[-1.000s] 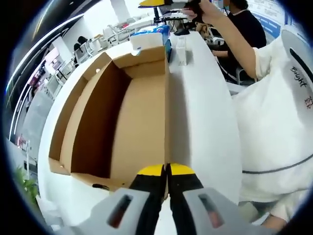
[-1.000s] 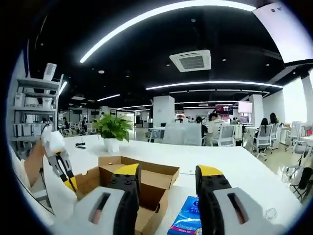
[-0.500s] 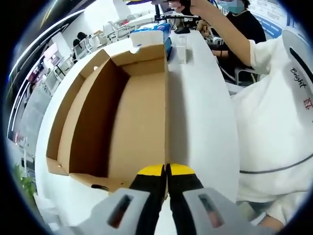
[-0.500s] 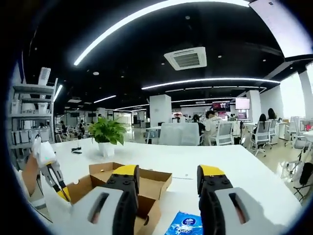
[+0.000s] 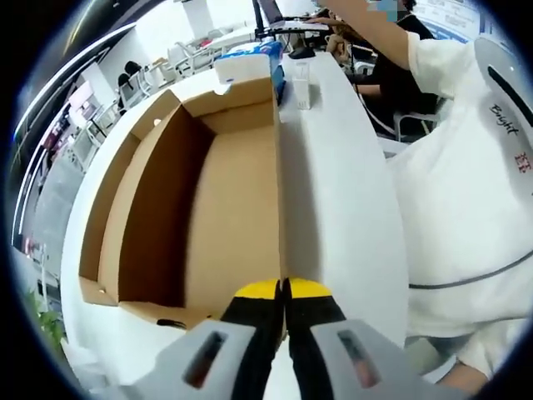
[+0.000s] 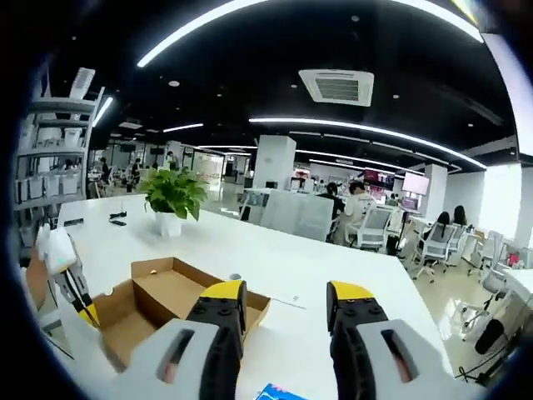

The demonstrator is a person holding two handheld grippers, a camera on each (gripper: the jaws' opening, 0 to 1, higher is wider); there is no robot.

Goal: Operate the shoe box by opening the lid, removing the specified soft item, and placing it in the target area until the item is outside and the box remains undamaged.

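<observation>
The open brown cardboard shoe box (image 5: 208,208) is seen on the long white table (image 5: 333,217), its lid already folded back and its inside bare as far as can be seen. In the left gripper view the left gripper (image 5: 283,289), yellow-tipped, is closed on the near edge of the box's upright cardboard side wall, which is pinched between the jaws. The soft item, a blue-and-white soft pack (image 5: 250,62), is seen lying on the table just beyond the far end of the box, beside a small clear plastic container (image 5: 301,87); a blue corner of what may be the same pack (image 6: 279,392) is glimpsed at the bottom of the right gripper view. The right gripper (image 6: 283,296) is held high above the table with its jaws wide apart and nothing between them. The removal step is judged to be done. The chief risk is to the box: if the clamped wall is pulled or twisted before release, the thin cardboard could be creased or torn, or the light box dragged along the table.
</observation>
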